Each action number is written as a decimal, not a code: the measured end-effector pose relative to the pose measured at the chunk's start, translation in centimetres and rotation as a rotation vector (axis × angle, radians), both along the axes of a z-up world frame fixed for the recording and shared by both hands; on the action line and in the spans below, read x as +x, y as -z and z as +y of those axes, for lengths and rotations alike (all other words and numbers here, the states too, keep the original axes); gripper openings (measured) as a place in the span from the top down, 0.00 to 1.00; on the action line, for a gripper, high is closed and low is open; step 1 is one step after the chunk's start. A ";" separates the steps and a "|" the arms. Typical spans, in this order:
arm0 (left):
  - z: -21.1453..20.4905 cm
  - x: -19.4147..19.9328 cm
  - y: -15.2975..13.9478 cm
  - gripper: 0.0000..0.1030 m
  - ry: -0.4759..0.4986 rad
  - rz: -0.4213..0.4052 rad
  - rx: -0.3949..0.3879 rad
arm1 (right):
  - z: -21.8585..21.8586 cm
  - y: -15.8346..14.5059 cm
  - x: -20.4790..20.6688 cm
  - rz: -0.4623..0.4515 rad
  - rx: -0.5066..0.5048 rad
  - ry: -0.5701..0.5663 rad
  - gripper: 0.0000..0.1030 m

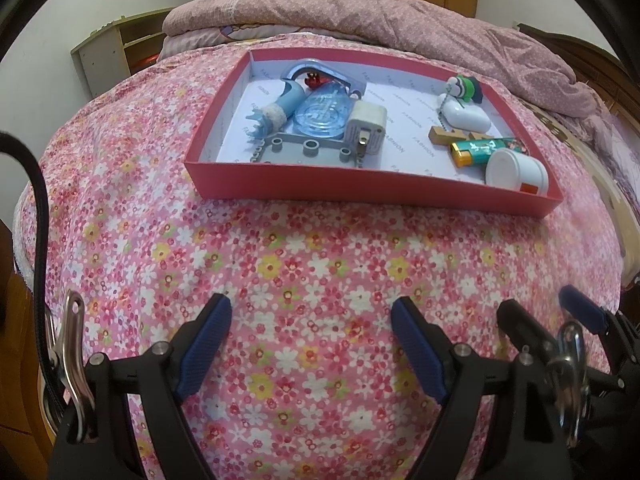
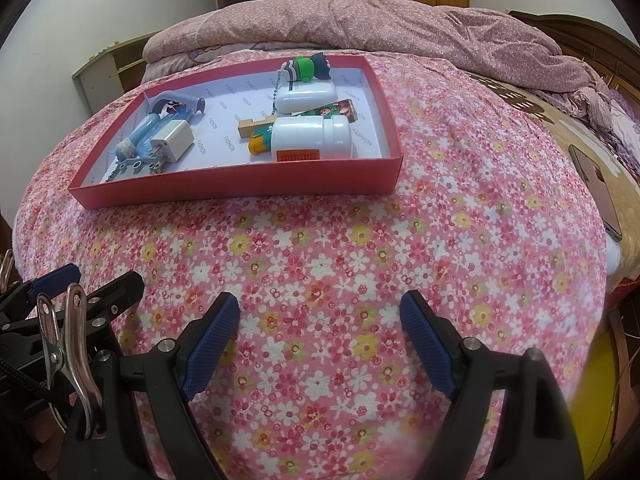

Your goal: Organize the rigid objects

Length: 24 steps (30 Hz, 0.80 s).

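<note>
Clutter all gathered inside the red box [image 1: 360, 194], well ahead of the jaws on the flowered bed sheet [image 1: 320, 256]; nothing rigid loose on the sheet between box and jaws.

Left gripper [image 1: 312, 308]: low over the sheet, jaws spread wide, nothing held. Right gripper [image 2: 319, 300]: just beside it, likewise wide apart and empty. Probably parked short of the box to keep a full view of its contents before any next reach.

Seen from the left jaws, ahead and slightly left: a blue cluster against the far left wall, with the white charger plug [image 1: 366, 126] and grey studded plate [image 1: 304, 152] pressed close to it. Ahead and to the right: white capsule case [image 1: 466, 114] with a green figure on a chain, wooden clip [image 1: 452, 134], lighter [image 1: 478, 148] and white bottle [image 1: 516, 170] lying on its side in the near right corner.

Two groups with bare lining between, seemingly sorted by kind or by which hand delivered them. Bottle on its side, likely because too tall to stand steady on a soft mattress; could roll if the box gets nudged.

Off to the right of the right jaws, near the bed edge: a phone [image 2: 596, 192], well apart from the box; unclear whether part of the job.
</note>
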<state>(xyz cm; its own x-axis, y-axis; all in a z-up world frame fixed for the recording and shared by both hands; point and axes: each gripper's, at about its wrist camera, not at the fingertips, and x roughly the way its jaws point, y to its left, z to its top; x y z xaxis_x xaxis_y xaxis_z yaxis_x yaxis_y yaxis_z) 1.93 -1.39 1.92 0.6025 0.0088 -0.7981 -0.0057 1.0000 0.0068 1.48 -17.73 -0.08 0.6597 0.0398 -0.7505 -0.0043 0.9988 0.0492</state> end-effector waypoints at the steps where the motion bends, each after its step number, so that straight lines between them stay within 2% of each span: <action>1: 0.0 -0.1 0.0 0.17 -0.001 0.000 0.000 | 0.0 0.0 0.0 0.000 0.000 0.000 0.17; 24: 0.0 -0.1 0.0 0.17 -0.001 0.001 0.000 | 0.0 0.1 0.0 -0.001 -0.001 0.000 0.17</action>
<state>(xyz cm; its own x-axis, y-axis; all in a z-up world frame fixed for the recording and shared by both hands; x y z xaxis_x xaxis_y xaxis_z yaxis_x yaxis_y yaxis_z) 1.81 -1.36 1.92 0.6020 0.0090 -0.7985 -0.0063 1.0000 0.0065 1.47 -17.73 -0.13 0.6602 0.0392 -0.7501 -0.0046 0.9988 0.0482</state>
